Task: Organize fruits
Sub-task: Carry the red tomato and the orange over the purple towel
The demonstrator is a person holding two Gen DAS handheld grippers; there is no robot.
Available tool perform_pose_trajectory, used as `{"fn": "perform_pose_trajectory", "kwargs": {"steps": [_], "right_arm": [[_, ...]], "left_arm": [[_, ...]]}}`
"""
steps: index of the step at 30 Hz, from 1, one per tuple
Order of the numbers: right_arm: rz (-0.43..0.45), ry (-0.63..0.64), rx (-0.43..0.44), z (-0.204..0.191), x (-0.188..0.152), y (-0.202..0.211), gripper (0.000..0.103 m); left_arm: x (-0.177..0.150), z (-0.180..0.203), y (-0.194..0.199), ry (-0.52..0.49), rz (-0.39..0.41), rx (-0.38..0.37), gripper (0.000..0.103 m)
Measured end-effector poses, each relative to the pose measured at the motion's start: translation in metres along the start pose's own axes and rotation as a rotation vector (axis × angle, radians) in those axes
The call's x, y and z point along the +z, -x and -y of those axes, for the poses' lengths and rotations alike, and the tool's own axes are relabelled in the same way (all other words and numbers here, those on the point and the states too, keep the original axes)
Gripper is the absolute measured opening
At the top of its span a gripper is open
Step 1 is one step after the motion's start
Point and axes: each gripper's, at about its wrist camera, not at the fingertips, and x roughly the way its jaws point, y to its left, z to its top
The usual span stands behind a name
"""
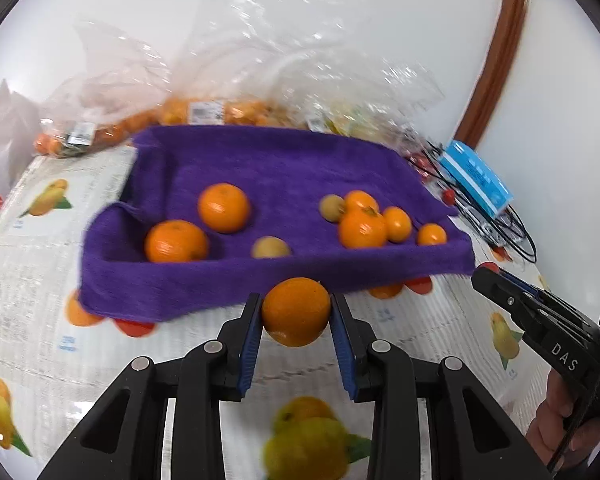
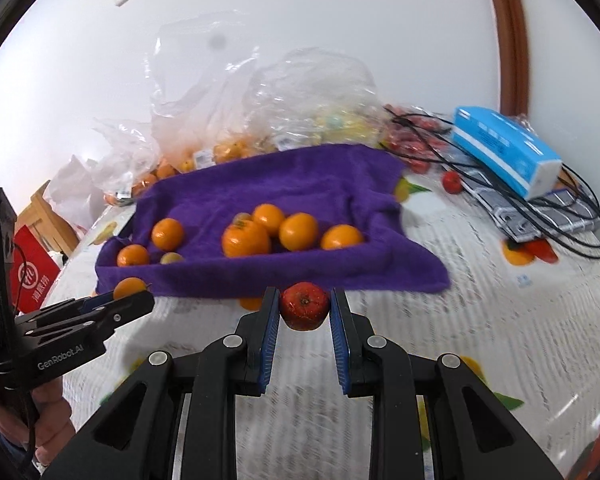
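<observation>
My left gripper [image 1: 296, 312] is shut on an orange [image 1: 296, 310] and holds it just before the near edge of a purple towel [image 1: 260, 280]. The towel lines a shallow tray and holds several oranges [image 1: 224, 208] and small yellowish fruits [image 1: 270, 248]. My right gripper [image 2: 305, 307] is shut on a small red fruit [image 2: 304, 306], also just before the towel's near edge [image 2: 300, 276]. The right gripper shows at the right of the left wrist view [image 1: 488, 276]. The left gripper with its orange [image 2: 129, 287] shows at the left of the right wrist view.
Clear plastic bags of oranges [image 1: 188, 112] and yellow fruit [image 2: 324, 124] lie behind the towel. A blue box [image 2: 508, 148], black cables [image 2: 572, 232] and loose red fruits [image 2: 452, 182] sit at the right. The tablecloth [image 2: 460, 320] has printed fruit pictures.
</observation>
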Motion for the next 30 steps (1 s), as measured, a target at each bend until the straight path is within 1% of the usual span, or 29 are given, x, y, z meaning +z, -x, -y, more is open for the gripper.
{"fn": "perform_pose_trajectory", "kwargs": {"steps": [4, 11, 23, 30], "right_arm": [[0.007, 0.006, 0.02, -0.013, 0.009, -0.004, 0.025], [0.017, 0.031, 0.021, -0.031, 0.025, -0.009, 0.025], [0.058, 0.045, 0.041, -0.042, 0.048, -0.017, 0.025], [0.085, 0.051, 0.048, -0.043, 0.062, -0.023, 0.025]], "left_arm": [[0.007, -0.016, 0.007, 0.013, 0.019, 0.037, 0.032], [0.015, -0.033, 0.01, 0.047, 0.021, 0.047, 0.032], [0.029, -0.044, 0.014, 0.07, 0.05, 0.082, 0.032], [0.05, -0.047, 0.008, 0.087, 0.072, 0.087, 0.032]]}}
